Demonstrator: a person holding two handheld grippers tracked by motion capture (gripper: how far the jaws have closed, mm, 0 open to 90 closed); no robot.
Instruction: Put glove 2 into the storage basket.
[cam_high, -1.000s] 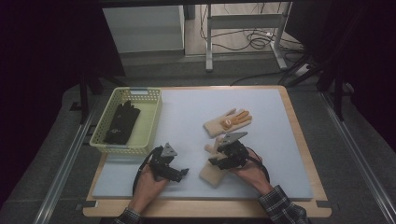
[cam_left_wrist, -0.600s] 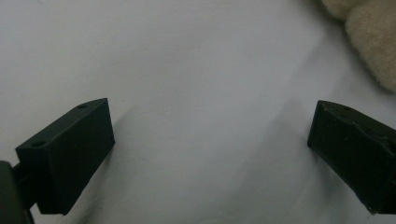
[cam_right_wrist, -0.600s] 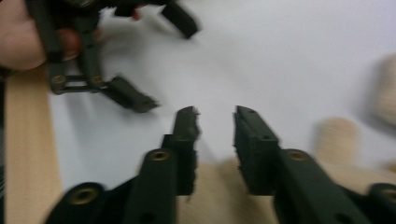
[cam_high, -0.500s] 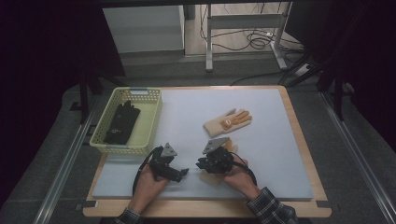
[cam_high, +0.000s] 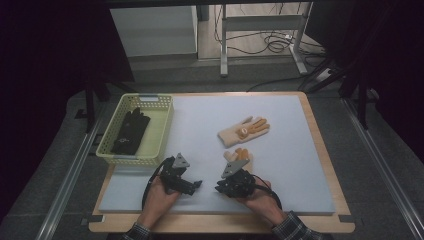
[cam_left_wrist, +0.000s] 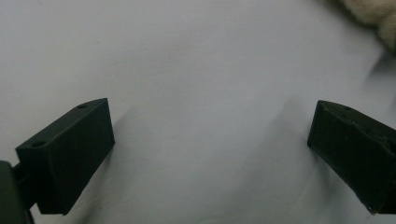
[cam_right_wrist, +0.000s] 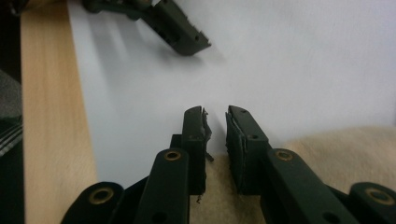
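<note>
Two cream gloves with orange fingertips lie on the pale mat (cam_high: 280, 170). One glove (cam_high: 243, 131) lies flat at the middle. The nearer glove (cam_high: 239, 156) reaches under my right gripper (cam_high: 221, 189). In the right gripper view its jaws (cam_right_wrist: 215, 112) have just been closing and stand almost together, with cream glove fabric (cam_right_wrist: 327, 154) in the narrow gap low down. My left gripper (cam_high: 194, 185) rests just to the left, jaws wide open (cam_left_wrist: 210, 135) over bare mat, with a bit of glove (cam_left_wrist: 369, 14) at that view's top right.
A yellow-green basket (cam_high: 162, 125) at the mat's left holds black gloves (cam_high: 131, 131). The table's wooden edge (cam_right_wrist: 51, 116) runs beside the mat. The left gripper's jaw (cam_right_wrist: 182, 35) lies ahead of the right gripper's jaws.
The right gripper has moved left and toward the near edge, closer to the left gripper, and its jaws have narrowed. The left gripper has kept still.
</note>
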